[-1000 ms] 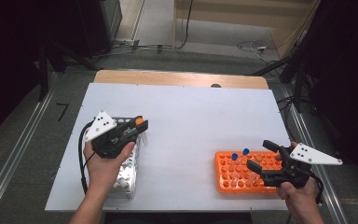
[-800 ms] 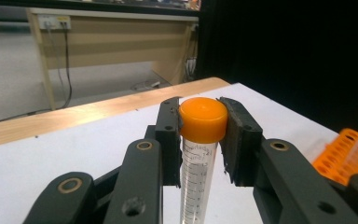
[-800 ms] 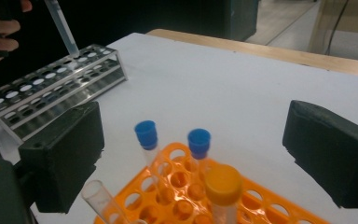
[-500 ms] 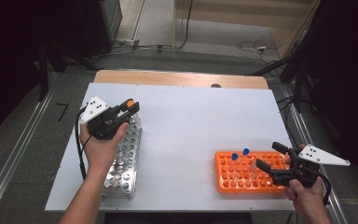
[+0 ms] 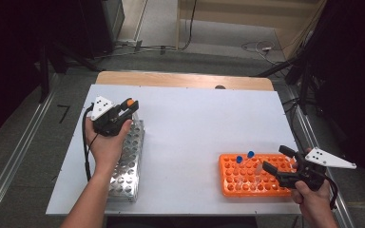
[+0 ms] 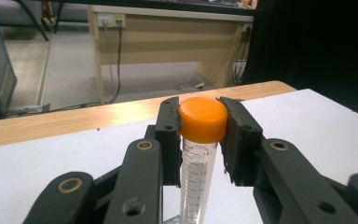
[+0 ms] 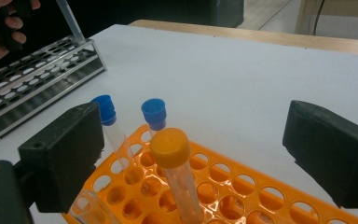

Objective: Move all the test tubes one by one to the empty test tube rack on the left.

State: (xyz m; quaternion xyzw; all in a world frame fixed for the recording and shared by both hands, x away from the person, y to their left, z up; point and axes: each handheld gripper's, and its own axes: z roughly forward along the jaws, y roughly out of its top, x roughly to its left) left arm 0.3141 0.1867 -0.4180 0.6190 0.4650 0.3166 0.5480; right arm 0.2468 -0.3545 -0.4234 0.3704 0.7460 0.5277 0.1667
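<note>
My left gripper (image 5: 129, 105) is shut on a clear tube with an orange cap (image 6: 203, 119), pads clamped just under the cap. It hangs over the far end of the metal rack (image 5: 123, 166) at the table's left. My right gripper (image 5: 274, 158) stands open at the right end of the orange rack (image 5: 252, 183). In the right gripper view its wide-apart pads (image 7: 65, 154) flank an orange-capped tube (image 7: 170, 149) standing in that rack. Two blue-capped tubes (image 7: 103, 108) (image 7: 153, 112) stand just beyond it.
The white table top (image 5: 195, 123) has a wooden strip along its far edge. The metal rack (image 7: 37, 88) holds several bare holes. Dark floor, cables and a wooden desk (image 6: 168, 42) lie beyond the table.
My left hand has carried the orange-capped tube away from the person, toward the metal rack's far end. My right gripper has drawn slightly to the right, jaws still open.
</note>
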